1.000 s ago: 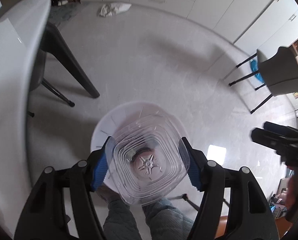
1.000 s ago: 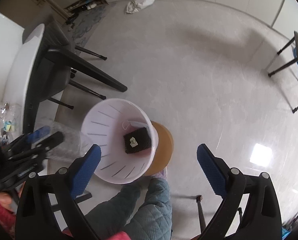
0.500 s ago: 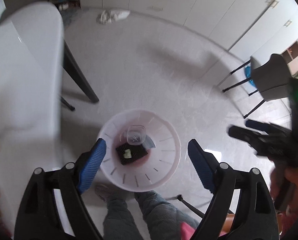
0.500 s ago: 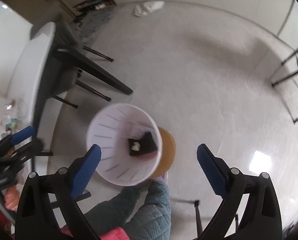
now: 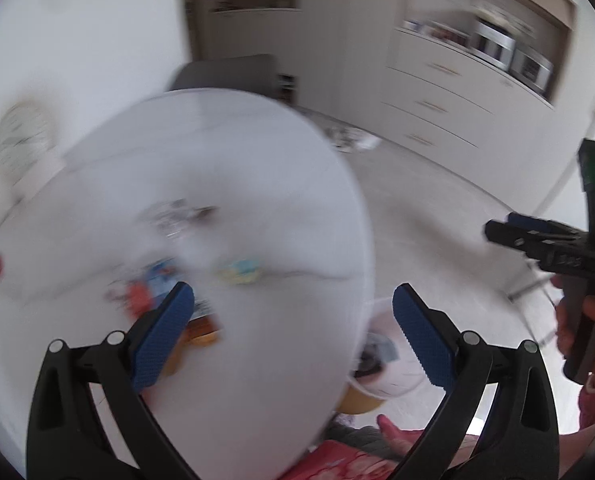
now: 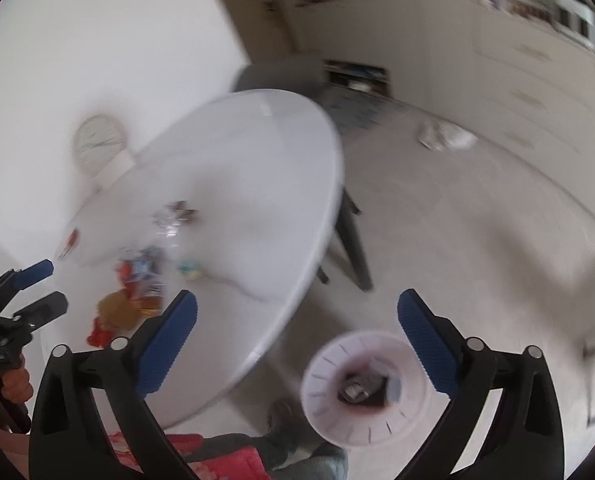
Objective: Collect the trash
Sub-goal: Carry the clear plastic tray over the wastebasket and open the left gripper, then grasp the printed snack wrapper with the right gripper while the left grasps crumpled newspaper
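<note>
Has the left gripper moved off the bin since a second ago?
Yes. The left gripper, jaws opening and empty, now faces the table; the bin sits low right.

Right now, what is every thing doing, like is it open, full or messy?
left gripper: jaws opening, nothing between them.
right gripper: open, holding nothing.
white bin: upright on the floor, trash inside, not full.
white table: blurry wrappers scattered on its near part.
crumpled foil: lying on the table.
</note>
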### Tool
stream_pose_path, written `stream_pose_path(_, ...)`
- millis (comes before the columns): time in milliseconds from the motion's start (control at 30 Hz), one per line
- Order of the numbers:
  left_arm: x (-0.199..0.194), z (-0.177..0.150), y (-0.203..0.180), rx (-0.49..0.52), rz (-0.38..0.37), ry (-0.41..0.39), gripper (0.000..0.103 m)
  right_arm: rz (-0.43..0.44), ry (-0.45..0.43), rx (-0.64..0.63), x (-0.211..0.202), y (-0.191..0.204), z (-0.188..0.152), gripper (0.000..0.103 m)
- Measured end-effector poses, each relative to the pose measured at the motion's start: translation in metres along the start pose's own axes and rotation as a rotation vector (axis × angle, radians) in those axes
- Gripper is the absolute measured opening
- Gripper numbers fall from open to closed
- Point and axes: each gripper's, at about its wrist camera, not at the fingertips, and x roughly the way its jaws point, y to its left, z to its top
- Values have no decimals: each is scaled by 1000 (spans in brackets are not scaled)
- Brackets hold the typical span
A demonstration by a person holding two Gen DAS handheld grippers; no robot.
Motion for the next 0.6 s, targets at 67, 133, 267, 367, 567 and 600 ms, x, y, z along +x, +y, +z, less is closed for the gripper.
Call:
stream_pose_path(67,-7,-9,22,-49,43,0,95,40,11,-58,10,26,9,100)
stream_pose_path(133,-15,-20,48,-107,80,1,95,63,26,-99,21,43,14,100)
stream_pose_path(267,-25,-41,85,-197,135,14,95,113,69,-183,42,82,19,100)
stream_pose_path(367,-29,-59,110,-253,174,31,95,134,102,-231,58,108,18,100)
stream_pose_path(567,-25,-84,151,-349,200,70,95,186,187,-273,101,147,30,100)
stream_pose_path(600,-24,-88,157,-360,201,77,95,185,192,-286,110,153,36,100)
